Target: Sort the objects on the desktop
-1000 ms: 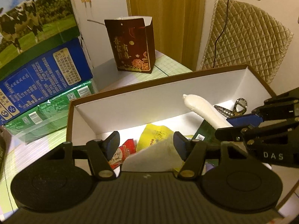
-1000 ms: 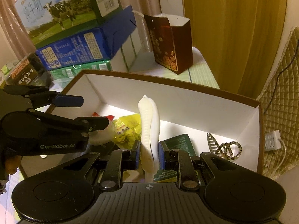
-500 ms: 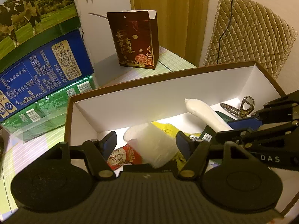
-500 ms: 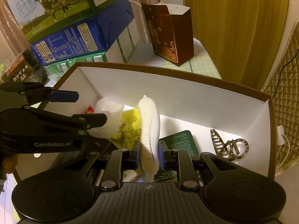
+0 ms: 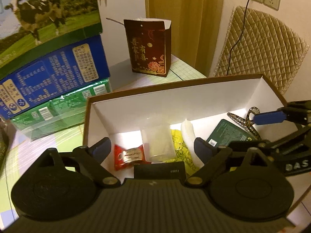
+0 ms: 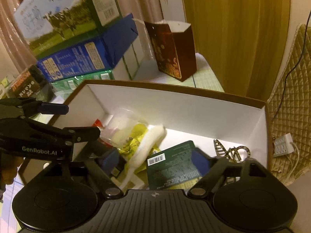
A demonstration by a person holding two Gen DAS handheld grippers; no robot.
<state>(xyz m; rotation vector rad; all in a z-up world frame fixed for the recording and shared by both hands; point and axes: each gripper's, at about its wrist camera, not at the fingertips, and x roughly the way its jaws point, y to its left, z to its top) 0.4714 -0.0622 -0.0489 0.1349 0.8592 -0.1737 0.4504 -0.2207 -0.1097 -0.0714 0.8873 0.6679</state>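
Both grippers, left gripper and right gripper, are black, ribbed-bodied, with blue finger pads, brass pivot screws and white lettering.

Cluttered box; bare right corner

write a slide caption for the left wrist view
Left gripper opening over a white-lined box, with a clear cup, red packet and white roll lying inside.

Two wrist views, close, angled down, sharing the open box
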